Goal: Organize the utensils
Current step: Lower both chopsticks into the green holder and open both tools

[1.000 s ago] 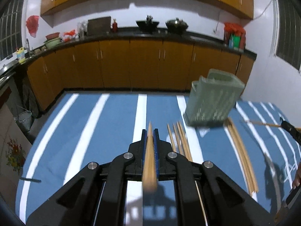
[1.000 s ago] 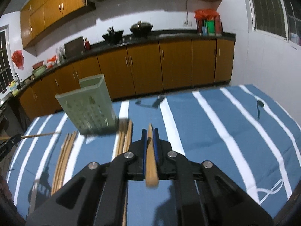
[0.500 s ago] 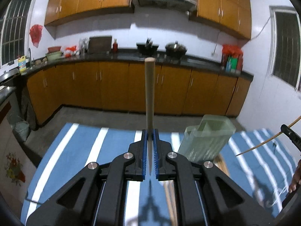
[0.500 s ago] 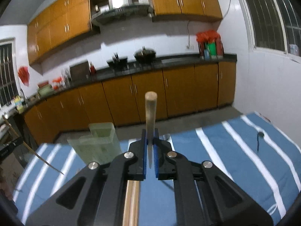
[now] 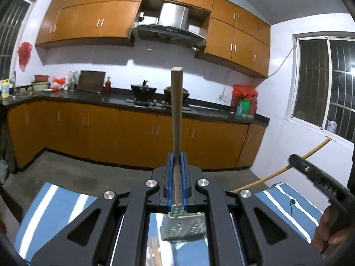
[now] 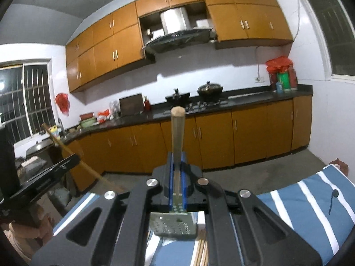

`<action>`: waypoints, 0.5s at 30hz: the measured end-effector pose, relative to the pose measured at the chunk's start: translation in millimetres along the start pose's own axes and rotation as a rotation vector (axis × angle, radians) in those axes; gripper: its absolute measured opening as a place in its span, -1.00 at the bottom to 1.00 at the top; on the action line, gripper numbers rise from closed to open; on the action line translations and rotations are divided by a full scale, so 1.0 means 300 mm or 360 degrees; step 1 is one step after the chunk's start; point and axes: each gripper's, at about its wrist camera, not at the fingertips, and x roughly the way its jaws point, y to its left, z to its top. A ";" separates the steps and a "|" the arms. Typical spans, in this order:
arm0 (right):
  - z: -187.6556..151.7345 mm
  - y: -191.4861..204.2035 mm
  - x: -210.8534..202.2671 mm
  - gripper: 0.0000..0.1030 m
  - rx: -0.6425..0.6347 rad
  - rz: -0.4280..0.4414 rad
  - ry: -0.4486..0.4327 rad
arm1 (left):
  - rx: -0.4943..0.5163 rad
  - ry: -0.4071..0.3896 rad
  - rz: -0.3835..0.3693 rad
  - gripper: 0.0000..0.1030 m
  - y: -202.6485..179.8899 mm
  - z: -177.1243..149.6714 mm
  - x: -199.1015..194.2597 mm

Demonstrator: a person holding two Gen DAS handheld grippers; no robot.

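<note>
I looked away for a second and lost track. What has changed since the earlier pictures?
Both grippers tipped upward: the left gripper and right gripper now hold their chopsticks, left and right, upright above the green holder, which was ahead earlier. Nothing was released; both stayed clamped. The loose chopsticks stayed on the table.

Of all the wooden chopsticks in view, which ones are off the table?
Two: the chopstick clamped in the left gripper and the one in the right gripper. The others lie on the striped cloth.

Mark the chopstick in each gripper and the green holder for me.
Left chopstick (image 5: pixel 176 110), left wrist view, mid-shaft above the jaws.
Right chopstick (image 6: pixel 177 133), right wrist view, upper shaft.
Green holder (image 6: pixel 173 225), right wrist view, perforated front wall.
</note>
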 end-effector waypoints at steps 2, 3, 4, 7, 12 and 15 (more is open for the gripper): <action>-0.022 0.010 0.037 -0.85 -0.0002 0.0004 0.0061 | -0.0013 0.0036 -0.0008 -0.87 -0.004 -0.014 0.025; -0.030 0.014 0.056 -0.85 0.0001 0.0009 0.0090 | -0.0017 0.0047 -0.0009 -0.87 -0.004 -0.024 0.041; -0.040 0.012 0.081 -0.85 0.0004 0.0010 0.0123 | -0.0022 0.0060 -0.0008 -0.87 -0.004 -0.035 0.065; -0.067 0.022 0.141 -0.85 -0.0010 -0.0012 0.0184 | -0.0054 0.0108 -0.0009 -0.86 0.003 -0.065 0.112; -0.112 0.037 0.212 -0.81 -0.0014 -0.0036 0.0263 | -0.0089 0.0196 0.0006 -0.86 0.022 -0.102 0.159; -0.119 0.040 0.212 -0.68 -0.0011 -0.0046 0.0257 | -0.0099 0.0201 -0.0003 -0.62 0.034 -0.109 0.151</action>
